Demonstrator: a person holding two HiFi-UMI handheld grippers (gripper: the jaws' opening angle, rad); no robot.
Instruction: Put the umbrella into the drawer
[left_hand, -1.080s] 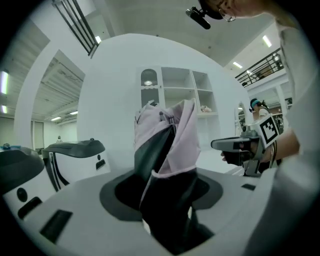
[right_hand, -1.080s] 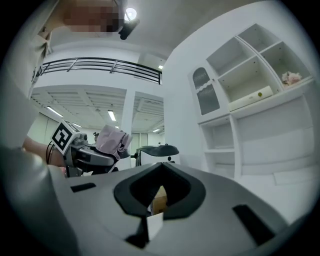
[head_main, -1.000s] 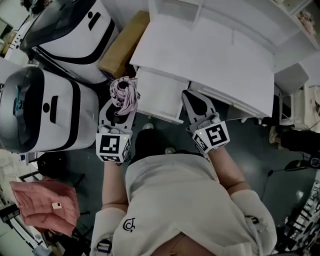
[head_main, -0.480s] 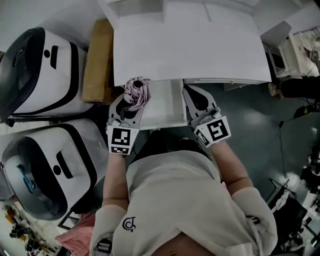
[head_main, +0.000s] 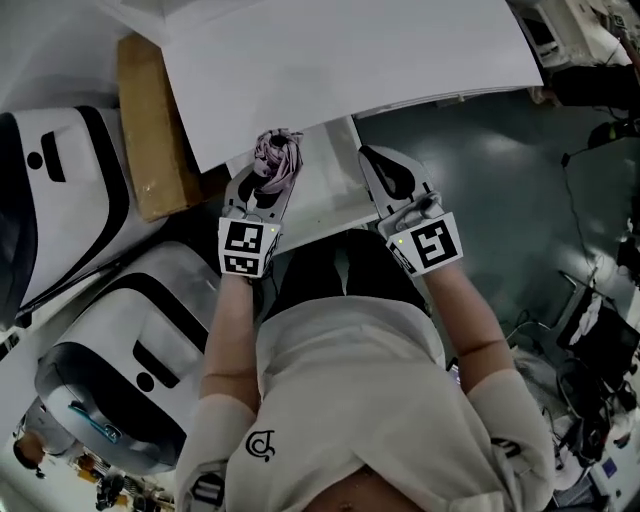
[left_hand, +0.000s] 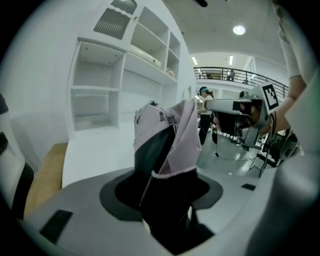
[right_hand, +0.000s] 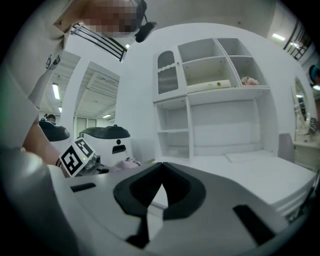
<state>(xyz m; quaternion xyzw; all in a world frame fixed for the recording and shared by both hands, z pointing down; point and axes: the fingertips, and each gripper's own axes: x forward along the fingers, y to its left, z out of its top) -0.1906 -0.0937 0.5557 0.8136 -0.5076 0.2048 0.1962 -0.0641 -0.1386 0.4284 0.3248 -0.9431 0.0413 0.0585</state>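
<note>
My left gripper (head_main: 266, 183) is shut on the folded pink umbrella (head_main: 276, 158), which sticks up from between the jaws over the left rim of the open white drawer (head_main: 325, 200). In the left gripper view the umbrella (left_hand: 172, 132) fills the middle and its dark lower end sits in my left gripper (left_hand: 167, 175). My right gripper (head_main: 385, 172) is shut and holds nothing, beside the drawer's right side. In the right gripper view the jaws of my right gripper (right_hand: 161, 181) meet, and the umbrella (right_hand: 127, 164) shows small at the left.
The white desk top (head_main: 350, 60) lies above the drawer. A brown cardboard box (head_main: 150, 130) leans beside the desk at the left. Two white and black machines (head_main: 60, 200) (head_main: 130, 380) stand at the left. A white shelf unit (right_hand: 215, 100) rises behind the desk.
Both grippers have sunk and moved forward to the drawer. The umbrella, still held, has gone from in front of the drawer to over its left rim. The head view has swung round.
</note>
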